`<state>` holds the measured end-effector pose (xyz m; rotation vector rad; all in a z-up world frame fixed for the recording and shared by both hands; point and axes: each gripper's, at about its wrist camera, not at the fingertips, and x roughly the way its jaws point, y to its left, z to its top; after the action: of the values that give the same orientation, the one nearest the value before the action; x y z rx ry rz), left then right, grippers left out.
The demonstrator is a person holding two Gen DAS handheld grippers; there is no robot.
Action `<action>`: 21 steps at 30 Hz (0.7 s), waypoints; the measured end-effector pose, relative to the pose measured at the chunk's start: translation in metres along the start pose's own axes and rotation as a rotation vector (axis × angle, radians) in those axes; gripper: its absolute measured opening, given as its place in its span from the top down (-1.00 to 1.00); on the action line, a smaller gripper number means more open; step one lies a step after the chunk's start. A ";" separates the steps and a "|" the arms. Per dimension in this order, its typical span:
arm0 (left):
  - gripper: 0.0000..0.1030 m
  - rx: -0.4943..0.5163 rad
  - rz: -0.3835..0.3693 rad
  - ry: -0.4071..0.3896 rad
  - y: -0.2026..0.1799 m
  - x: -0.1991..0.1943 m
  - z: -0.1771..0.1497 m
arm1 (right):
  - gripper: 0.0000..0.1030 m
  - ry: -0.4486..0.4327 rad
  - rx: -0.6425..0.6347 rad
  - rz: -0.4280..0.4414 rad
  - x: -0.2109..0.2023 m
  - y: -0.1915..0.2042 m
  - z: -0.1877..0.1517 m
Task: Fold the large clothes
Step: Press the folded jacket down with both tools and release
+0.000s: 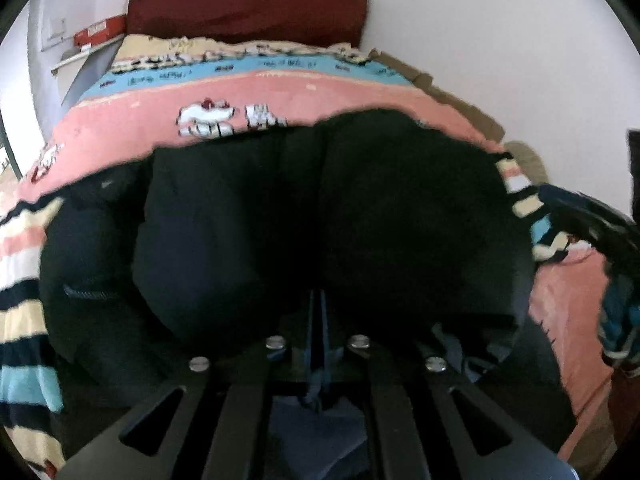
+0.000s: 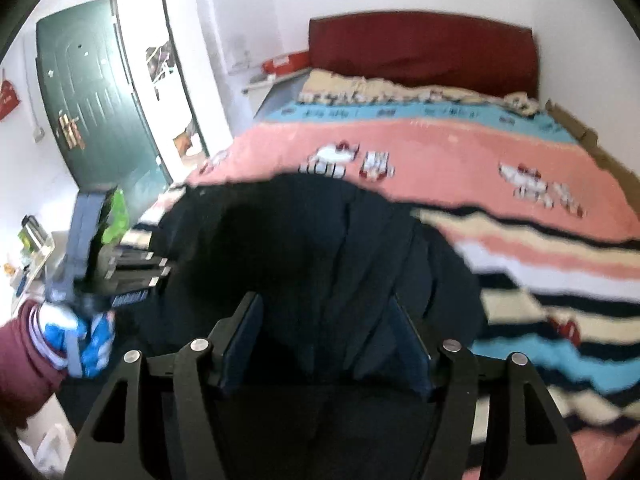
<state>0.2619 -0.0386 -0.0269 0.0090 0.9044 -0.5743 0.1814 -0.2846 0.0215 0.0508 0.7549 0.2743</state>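
Observation:
A large black padded jacket (image 1: pixel 312 216) lies bunched on the bed, near its front edge; it also shows in the right wrist view (image 2: pixel 320 248). My left gripper (image 1: pixel 318 304) is shut, its two fingers pressed together on the jacket's near edge. In the right wrist view the left gripper (image 2: pixel 156 276) sits at the jacket's left side, held by a hand in a blue and white glove. My right gripper (image 2: pixel 328 332) is open, its jaws wide apart just above the jacket's near part, with nothing between them.
The bed has a pink, blue and striped blanket (image 2: pixel 500 168) and a dark red headboard (image 2: pixel 420 48). A green door (image 2: pixel 92 108) stands open at the left. A small table with items (image 2: pixel 28 248) is by the left edge. A red box (image 1: pixel 100 32) sits beside the headboard.

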 end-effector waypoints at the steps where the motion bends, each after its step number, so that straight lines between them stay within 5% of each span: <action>1: 0.88 -0.002 -0.005 -0.012 0.000 -0.005 0.004 | -0.29 -0.013 -0.001 -0.012 0.007 0.003 0.015; 9: 0.69 -0.051 -0.026 -0.067 0.008 -0.006 0.046 | -0.30 0.026 0.041 0.040 0.090 0.014 0.062; 14: 0.69 -0.024 -0.040 0.002 -0.006 0.013 0.013 | -0.29 0.176 -0.052 0.039 0.111 0.030 0.005; 21: 0.64 0.000 0.056 0.000 -0.027 0.002 -0.059 | -0.30 0.221 -0.168 -0.029 0.077 0.046 -0.063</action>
<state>0.2067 -0.0479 -0.0595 0.0346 0.9012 -0.5224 0.1818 -0.2228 -0.0691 -0.1510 0.9486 0.3185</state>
